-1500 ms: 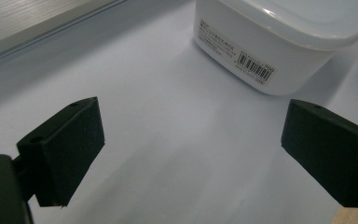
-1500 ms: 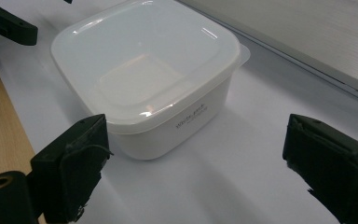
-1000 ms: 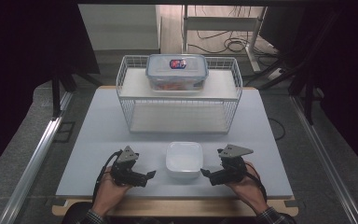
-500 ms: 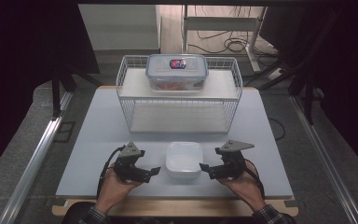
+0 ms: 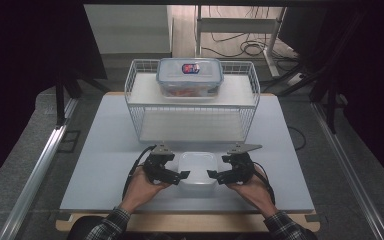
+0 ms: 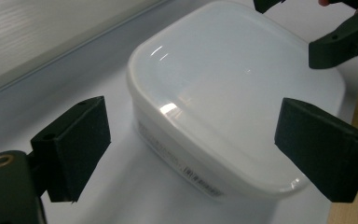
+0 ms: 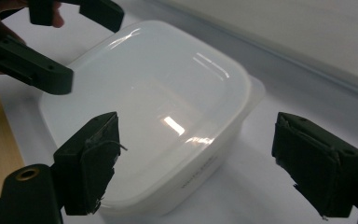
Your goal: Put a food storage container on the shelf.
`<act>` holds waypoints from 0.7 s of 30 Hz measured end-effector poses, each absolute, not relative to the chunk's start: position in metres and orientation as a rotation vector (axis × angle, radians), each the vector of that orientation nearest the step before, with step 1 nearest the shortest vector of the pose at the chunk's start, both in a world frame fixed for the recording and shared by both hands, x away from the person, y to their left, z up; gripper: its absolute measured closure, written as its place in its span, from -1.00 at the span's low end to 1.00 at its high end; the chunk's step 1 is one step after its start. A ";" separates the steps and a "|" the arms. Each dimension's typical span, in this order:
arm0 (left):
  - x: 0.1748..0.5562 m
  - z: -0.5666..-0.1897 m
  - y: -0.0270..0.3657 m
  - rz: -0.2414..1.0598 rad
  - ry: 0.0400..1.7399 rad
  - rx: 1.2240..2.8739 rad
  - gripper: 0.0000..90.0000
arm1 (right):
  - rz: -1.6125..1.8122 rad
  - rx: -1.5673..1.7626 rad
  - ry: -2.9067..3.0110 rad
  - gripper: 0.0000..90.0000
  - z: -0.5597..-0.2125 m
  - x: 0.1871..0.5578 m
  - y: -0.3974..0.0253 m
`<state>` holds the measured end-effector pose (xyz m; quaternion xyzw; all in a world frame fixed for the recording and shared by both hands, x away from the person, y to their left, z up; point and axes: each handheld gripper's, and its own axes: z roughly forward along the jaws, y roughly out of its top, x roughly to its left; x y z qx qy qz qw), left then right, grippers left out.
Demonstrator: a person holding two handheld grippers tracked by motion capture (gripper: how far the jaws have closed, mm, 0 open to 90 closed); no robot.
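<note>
White table (image 5: 105,150) | container (image 5: 198,167) between left tongs (image 5: 182,175) and right tongs (image 5: 212,174) | both tongs apart, not touching

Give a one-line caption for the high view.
Both open grippers, left and right, flank a white plastic container before a wire basket.

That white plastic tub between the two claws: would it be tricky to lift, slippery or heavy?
The white tub looks glossy, with highlights on its smooth top, so its rounded sides may slip. It seems thin, translucent plastic, probably light and slightly flexible. Low and flat-bottomed, it should slide rather than tip.
</note>
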<state>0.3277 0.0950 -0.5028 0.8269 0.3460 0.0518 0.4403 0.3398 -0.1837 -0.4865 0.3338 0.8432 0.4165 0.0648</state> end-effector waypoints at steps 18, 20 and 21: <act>0.319 -0.508 0.107 -0.164 0.964 1.977 -0.34 | 1.293 1.234 2.587 0.07 -0.482 0.331 -0.189; 0.315 -0.504 0.111 -0.124 0.960 1.963 -0.09 | 1.295 1.263 2.579 0.17 -0.479 0.328 -0.191; 0.313 -0.502 0.113 -0.100 0.961 1.958 0.04 | 1.295 1.270 2.576 0.21 -0.479 0.327 -0.192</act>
